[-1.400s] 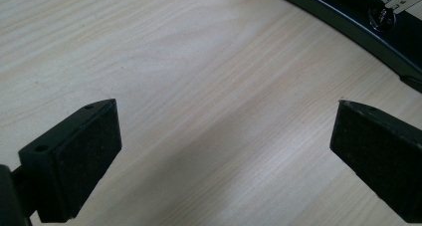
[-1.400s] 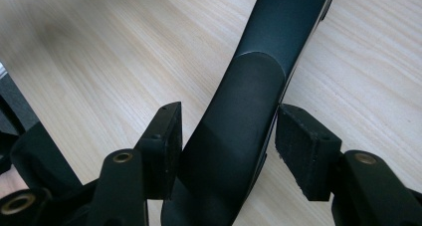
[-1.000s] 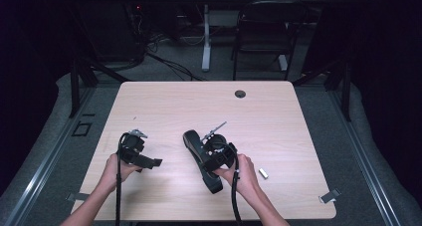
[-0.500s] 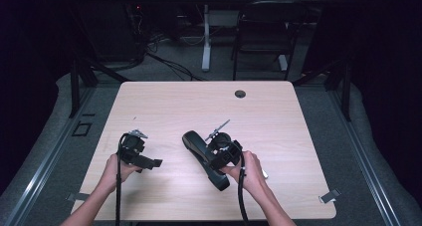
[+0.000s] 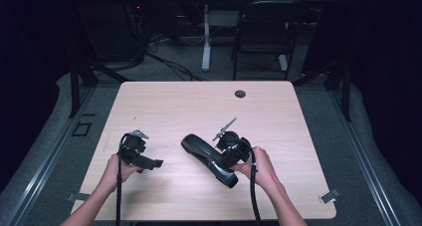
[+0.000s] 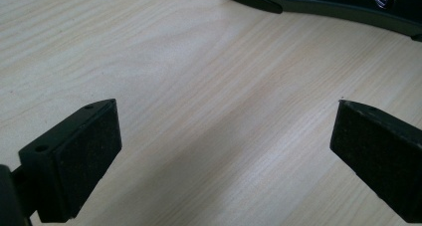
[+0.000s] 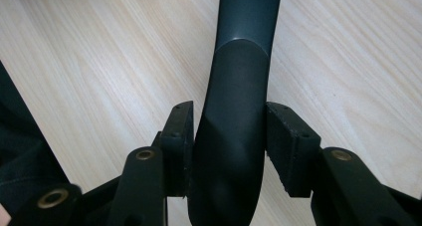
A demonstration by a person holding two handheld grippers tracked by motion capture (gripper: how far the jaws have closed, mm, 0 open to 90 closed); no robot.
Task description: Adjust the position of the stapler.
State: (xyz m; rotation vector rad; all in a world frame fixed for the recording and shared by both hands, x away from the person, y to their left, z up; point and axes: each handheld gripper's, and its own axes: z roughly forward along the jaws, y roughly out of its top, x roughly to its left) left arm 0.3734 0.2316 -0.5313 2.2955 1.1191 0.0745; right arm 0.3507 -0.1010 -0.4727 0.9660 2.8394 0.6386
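A pale wooden worktop (image 5: 164,106) stands in a dark room with a chair (image 5: 261,37) behind it. The right tongs (image 5: 219,159) have just been closing on the black curved handset (image 5: 204,154), pads against its sides, near the worktop's middle. Left of the handset, the left tongs (image 5: 149,162) rest wide open, holding nothing.

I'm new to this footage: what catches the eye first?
A long, curved black handset-like object lies near the middle of the wooden table, the right gripper closed around it. The left gripper hangs open over bare wood at the left.
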